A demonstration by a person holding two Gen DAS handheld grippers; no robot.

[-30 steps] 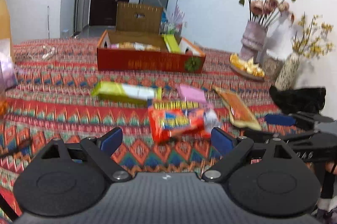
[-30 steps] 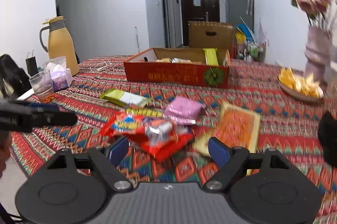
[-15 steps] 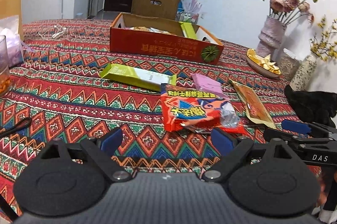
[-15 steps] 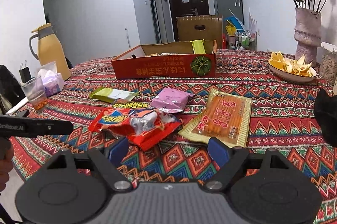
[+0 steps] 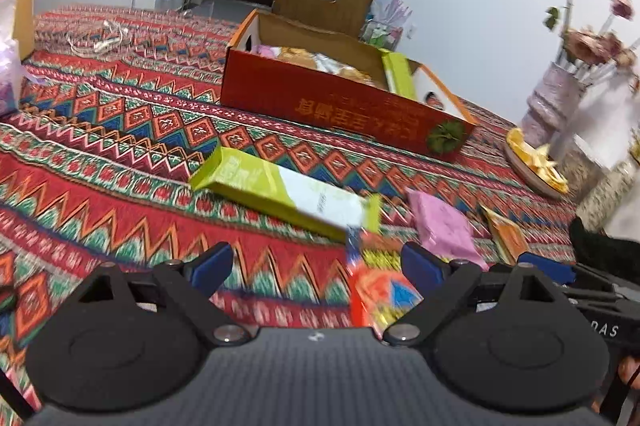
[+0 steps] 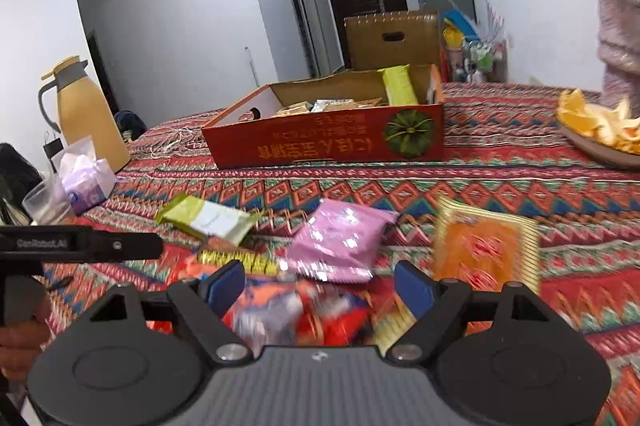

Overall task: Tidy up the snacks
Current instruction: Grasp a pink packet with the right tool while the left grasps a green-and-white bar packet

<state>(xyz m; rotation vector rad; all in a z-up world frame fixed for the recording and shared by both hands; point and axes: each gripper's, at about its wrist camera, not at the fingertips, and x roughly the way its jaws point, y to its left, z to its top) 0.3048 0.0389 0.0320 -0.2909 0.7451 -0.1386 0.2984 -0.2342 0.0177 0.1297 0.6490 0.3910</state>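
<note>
Snack packets lie loose on the patterned tablecloth in front of a red cardboard box (image 5: 340, 102) (image 6: 328, 138) that holds several snacks. My left gripper (image 5: 316, 266) is open, low over the cloth, just short of the long green-and-white packet (image 5: 280, 192). A red-orange bag (image 5: 380, 286) lies by its right finger. My right gripper (image 6: 318, 286) is open above that same red bag (image 6: 296, 310), which shows blurred between its fingers. Beyond it lie a pink packet (image 6: 340, 242), a flat orange packet (image 6: 484, 246) and the green packet (image 6: 208, 218).
A yellow thermos (image 6: 88, 114), a tissue pack (image 6: 84, 178) and a plastic cup (image 6: 44, 198) stand at the left. A bowl of orange peel (image 6: 600, 130) and a flower vase (image 6: 620, 46) stand at the right. The left gripper's arm (image 6: 80, 246) reaches in from the left.
Both grippers have moved forward and lower toward the packets. The red bag has slid to the bottom of both views, and the left view has tilted. Both jaws stay wide.
</note>
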